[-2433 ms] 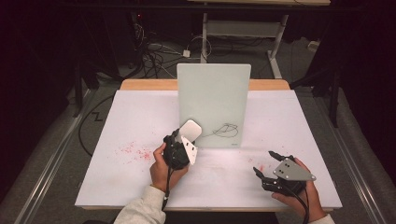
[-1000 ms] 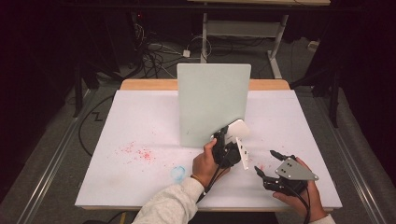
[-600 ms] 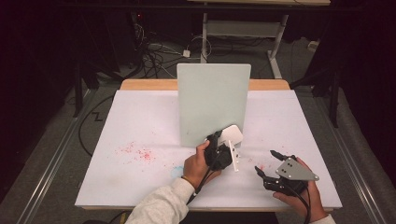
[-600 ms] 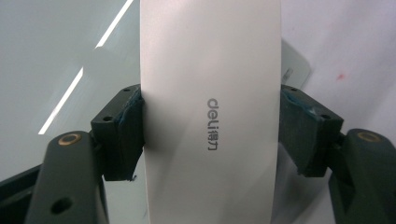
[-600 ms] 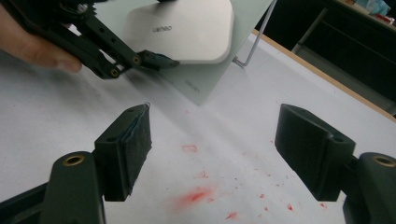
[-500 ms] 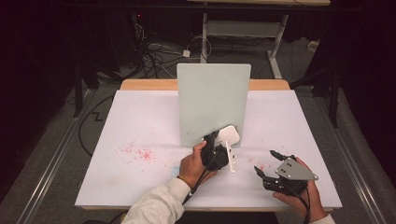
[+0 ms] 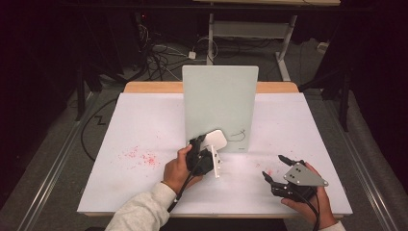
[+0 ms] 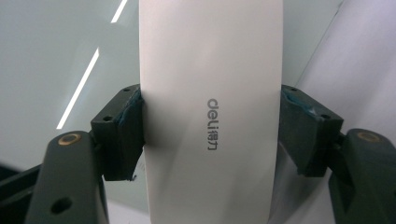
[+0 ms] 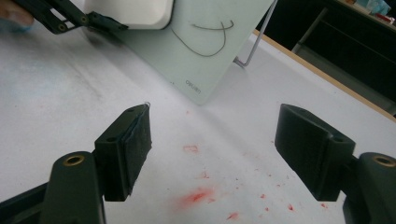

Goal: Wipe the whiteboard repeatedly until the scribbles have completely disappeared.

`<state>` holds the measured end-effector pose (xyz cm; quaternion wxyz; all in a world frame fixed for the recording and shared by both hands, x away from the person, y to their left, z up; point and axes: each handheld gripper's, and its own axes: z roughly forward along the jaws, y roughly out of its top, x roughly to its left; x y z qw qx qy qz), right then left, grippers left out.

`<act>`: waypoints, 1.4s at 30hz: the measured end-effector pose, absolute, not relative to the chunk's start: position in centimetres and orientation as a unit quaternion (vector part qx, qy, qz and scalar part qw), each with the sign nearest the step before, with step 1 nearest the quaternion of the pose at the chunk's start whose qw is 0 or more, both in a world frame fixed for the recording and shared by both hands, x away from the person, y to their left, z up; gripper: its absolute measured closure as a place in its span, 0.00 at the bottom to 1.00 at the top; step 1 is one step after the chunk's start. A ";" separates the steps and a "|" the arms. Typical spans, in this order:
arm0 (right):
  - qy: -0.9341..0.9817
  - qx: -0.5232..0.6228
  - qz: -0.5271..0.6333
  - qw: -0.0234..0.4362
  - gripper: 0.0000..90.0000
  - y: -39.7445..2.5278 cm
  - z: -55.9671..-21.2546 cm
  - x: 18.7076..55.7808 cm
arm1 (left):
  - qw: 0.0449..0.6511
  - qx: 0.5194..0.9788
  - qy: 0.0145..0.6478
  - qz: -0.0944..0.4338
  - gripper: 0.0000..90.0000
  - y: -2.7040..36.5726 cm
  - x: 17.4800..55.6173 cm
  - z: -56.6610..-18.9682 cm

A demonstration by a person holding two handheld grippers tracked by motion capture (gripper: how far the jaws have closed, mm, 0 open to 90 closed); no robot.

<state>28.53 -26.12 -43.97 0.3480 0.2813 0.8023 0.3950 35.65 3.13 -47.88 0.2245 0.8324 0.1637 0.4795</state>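
Left tongs (image 7: 206, 147) clamping white rectangular plastic eraser (image 7: 214, 140), pressing against upright pale glass board (image 7: 220, 103); right tongs (image 7: 277, 169) gaping wide, resting on white desk (image 7: 144, 120).

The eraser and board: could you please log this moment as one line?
left claw: shut on eraser | eraser: against board beside pen mark | right claw: open, idle over table

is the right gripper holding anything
No, the right gripper has its jaws wide apart with only the table and red specks between them.
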 end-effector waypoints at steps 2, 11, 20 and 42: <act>0.803 0.281 0.394 0.347 0.31 -26.0 -44.0 28.5 | 0.217 0.834 0.162 0.481 0.32 3.7 35.7 -47.8; 0.804 0.280 0.393 0.348 0.31 -26.1 -44.0 28.5 | 0.196 0.842 0.149 0.480 0.32 6.1 35.7 -47.6; 0.806 0.278 0.390 0.348 0.31 -25.9 -44.1 28.5 | 0.209 0.842 0.164 0.470 0.32 8.9 35.8 -47.7; 0.808 0.273 0.390 0.347 0.31 -25.6 -44.1 28.5 | 0.202 0.830 0.166 0.493 0.32 8.8 36.4 -47.5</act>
